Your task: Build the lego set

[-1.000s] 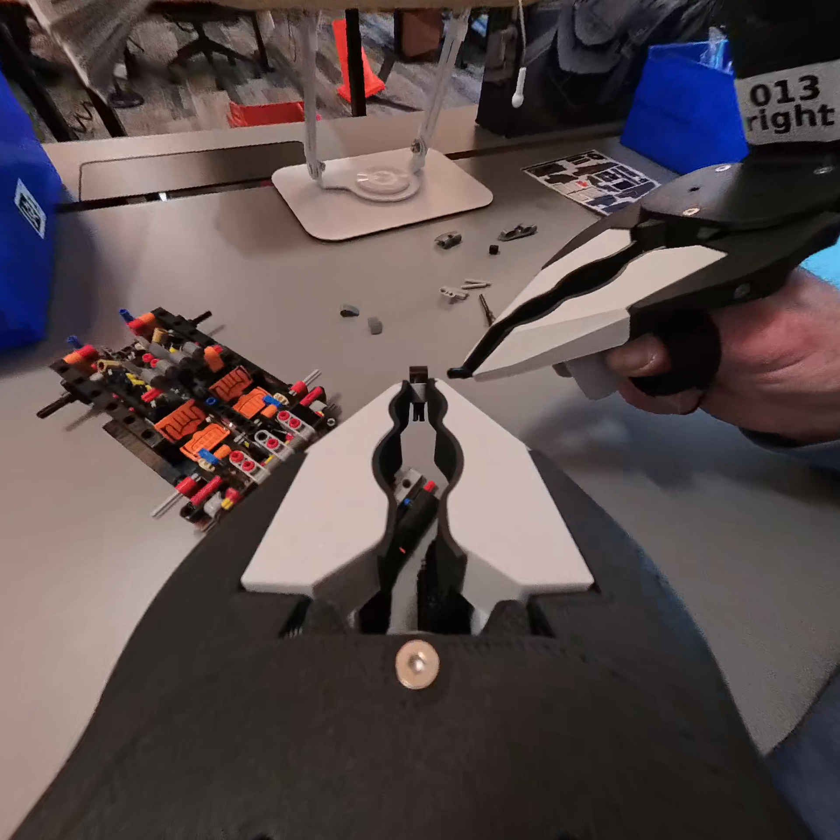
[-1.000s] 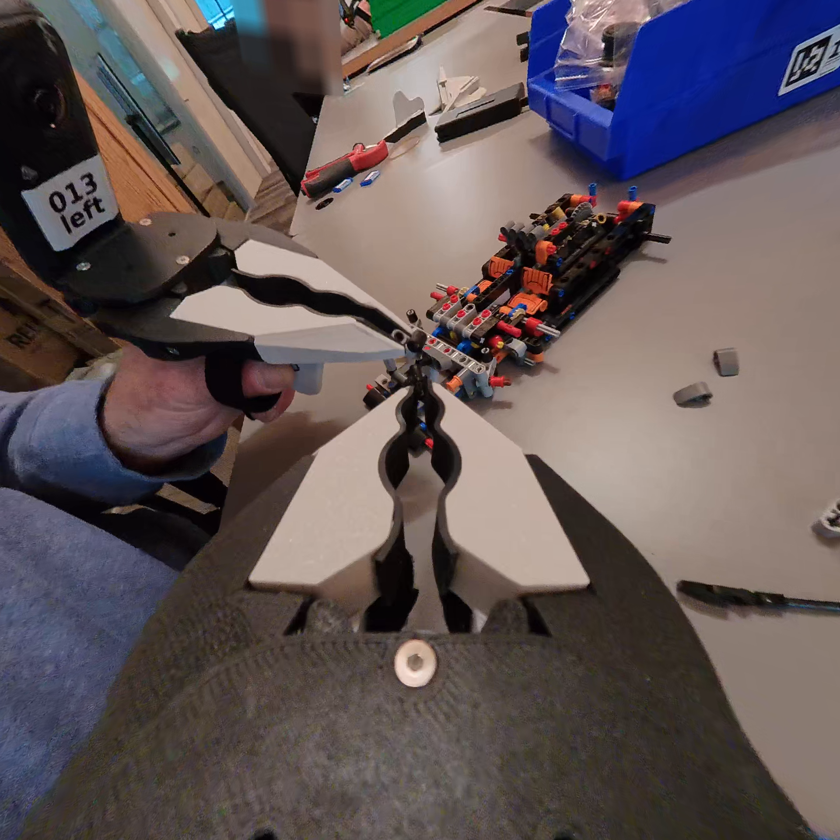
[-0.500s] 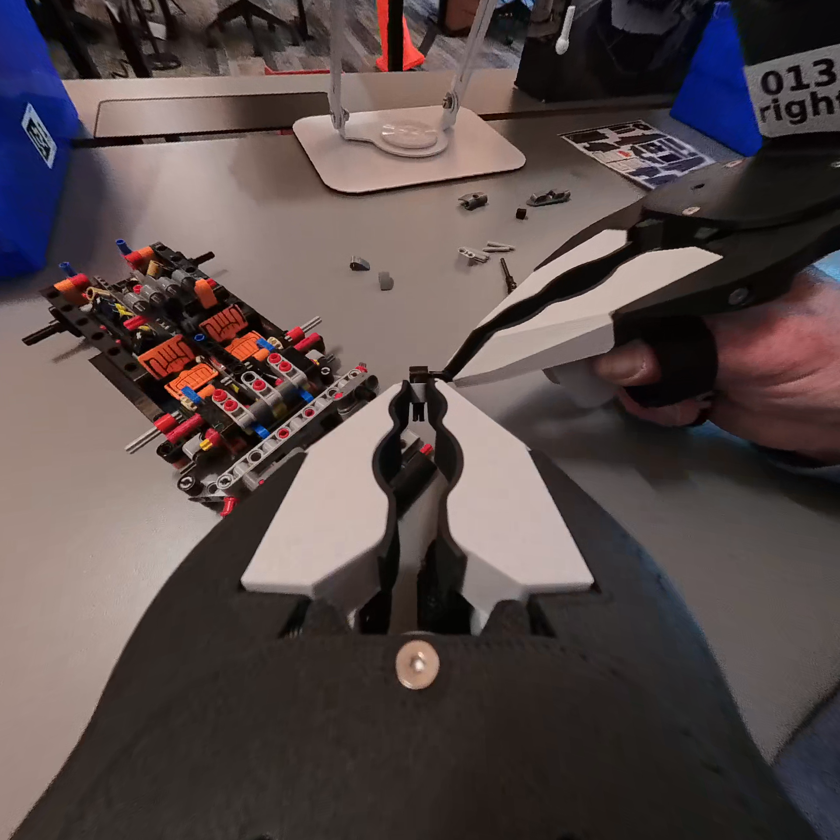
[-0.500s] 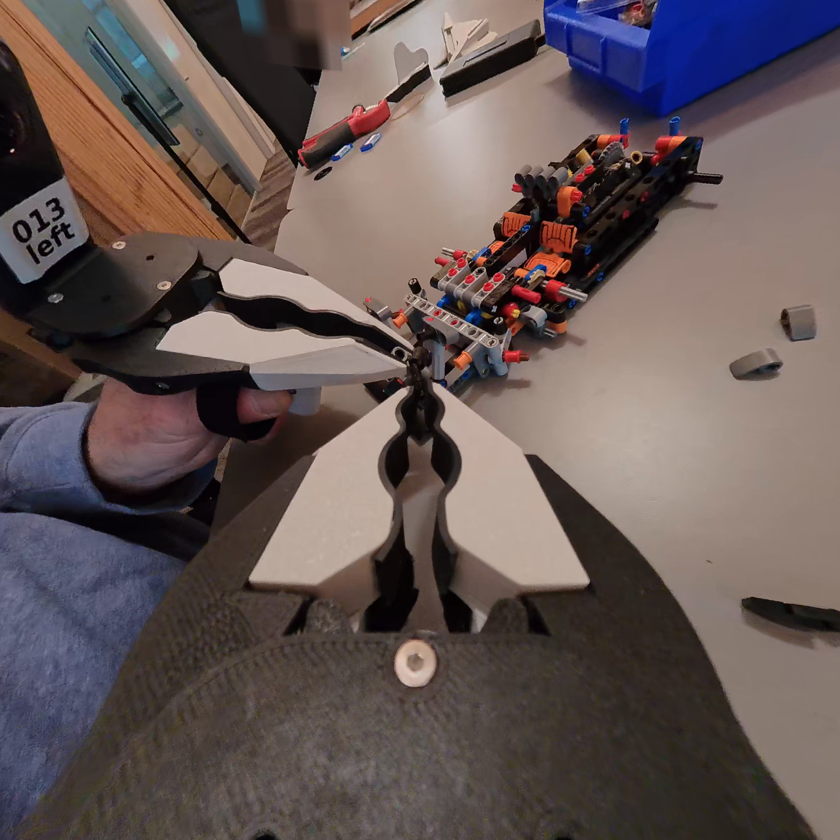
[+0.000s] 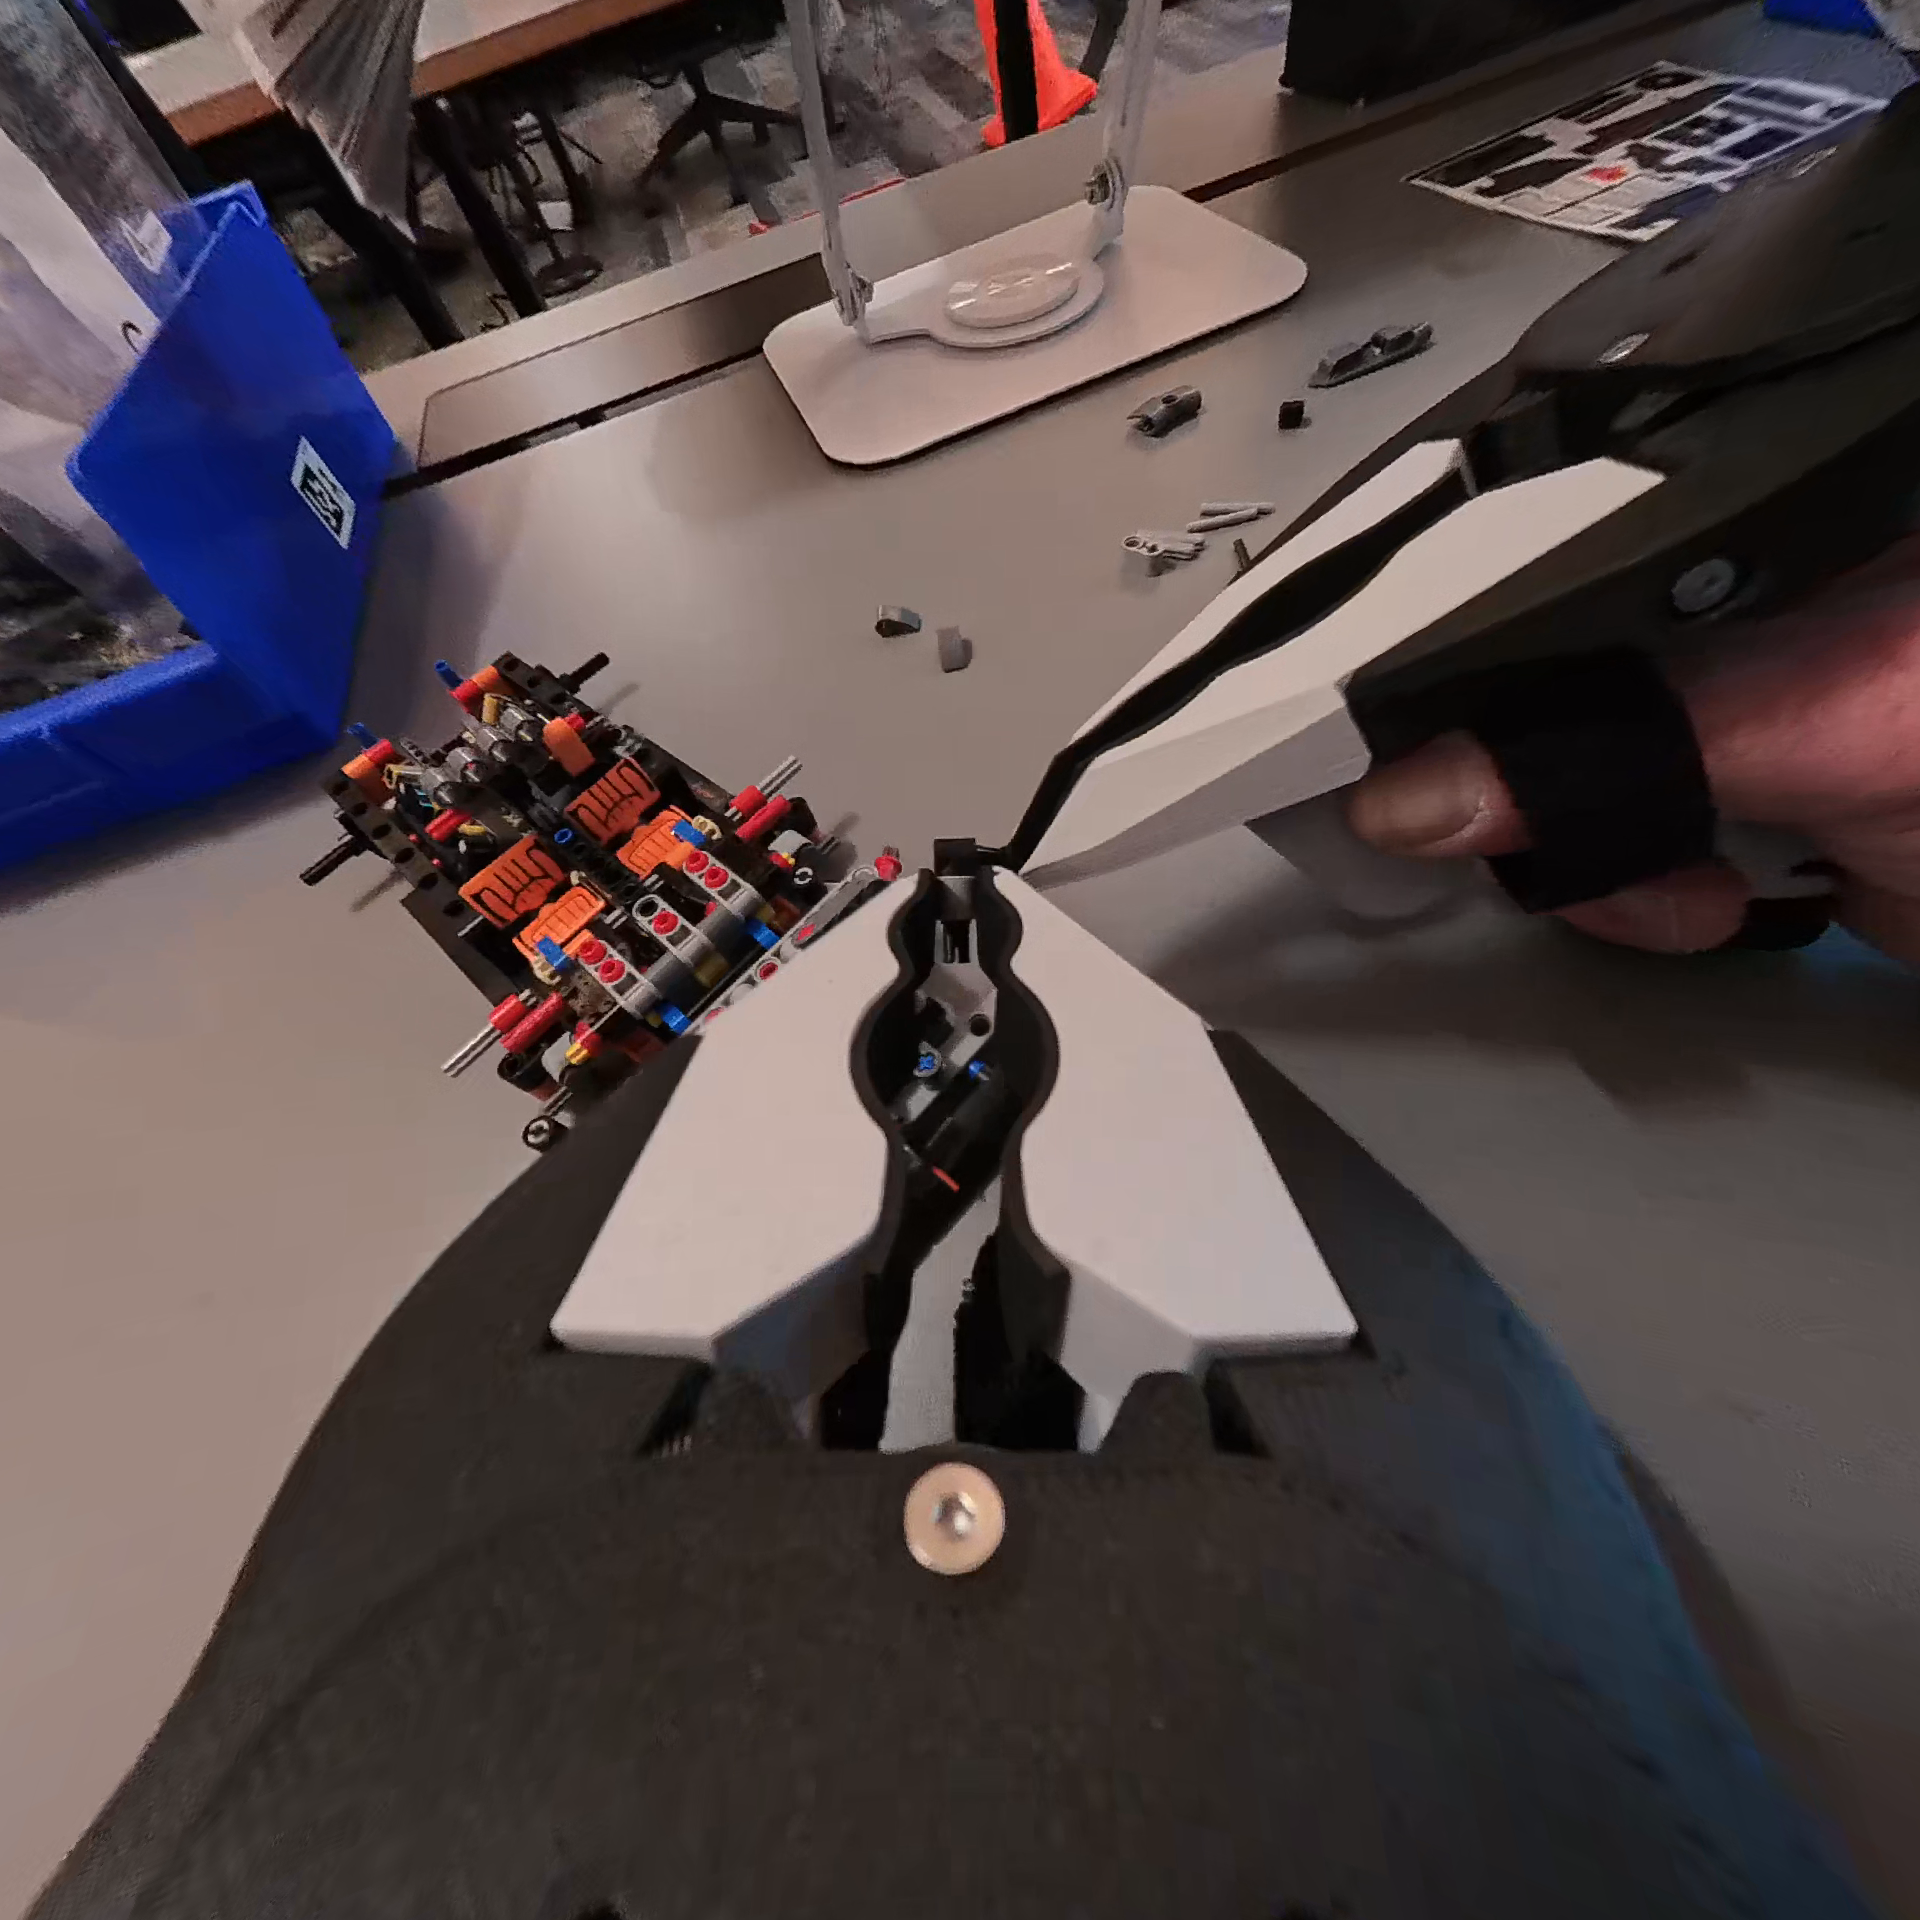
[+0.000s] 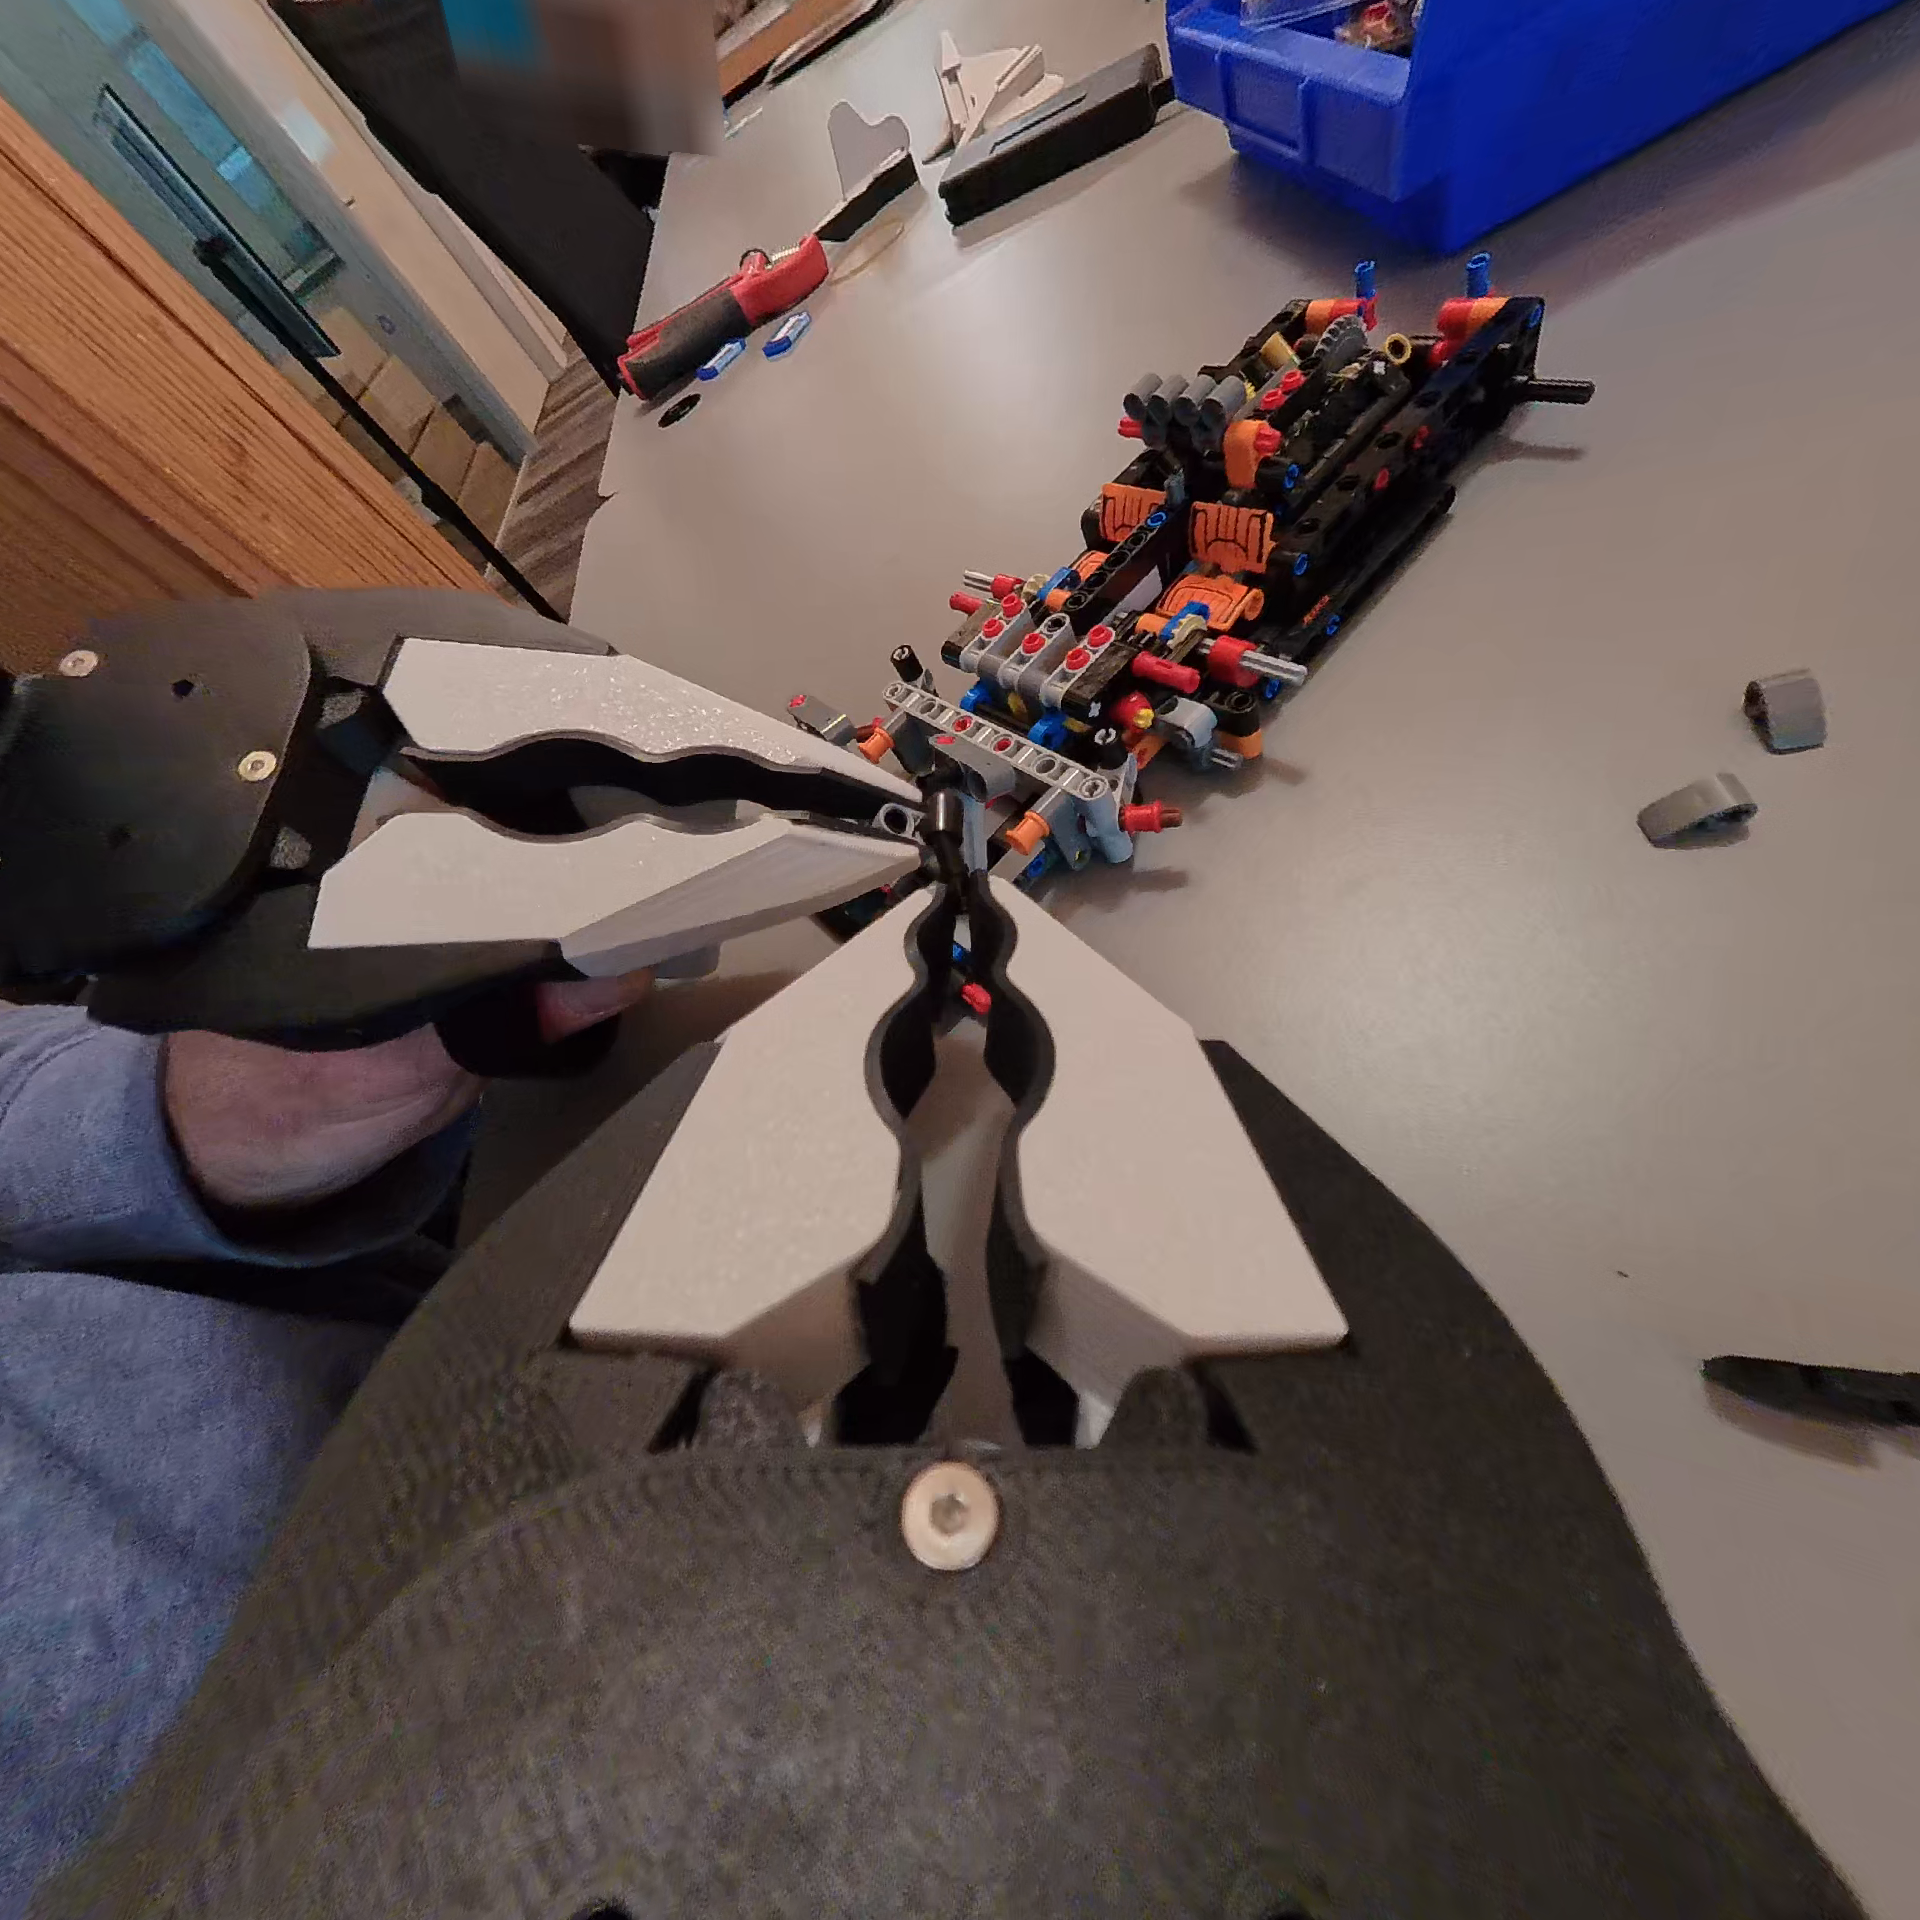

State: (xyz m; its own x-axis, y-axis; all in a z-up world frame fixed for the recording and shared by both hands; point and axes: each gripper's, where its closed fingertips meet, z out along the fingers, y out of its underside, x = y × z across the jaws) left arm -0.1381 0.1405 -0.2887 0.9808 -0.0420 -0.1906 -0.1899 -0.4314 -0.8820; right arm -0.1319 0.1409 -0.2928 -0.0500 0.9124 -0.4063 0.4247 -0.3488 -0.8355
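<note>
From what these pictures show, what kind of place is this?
Probably an office or lab workspace: a wide grey table with a blue parts bin, a monitor stand, and office chairs on carpet behind.

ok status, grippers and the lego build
Left gripper shut on small black piece. Right gripper shut on same piece, tips meeting. Lego chassis on table beside them. Nothing in the way.

left gripper (image 5: 958, 896) – pinching small black piece (image 5: 954, 858) | right gripper (image 5: 1013, 854) – touching it

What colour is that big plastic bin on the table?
Blue. The bin shows best in the right wrist view.
</note>
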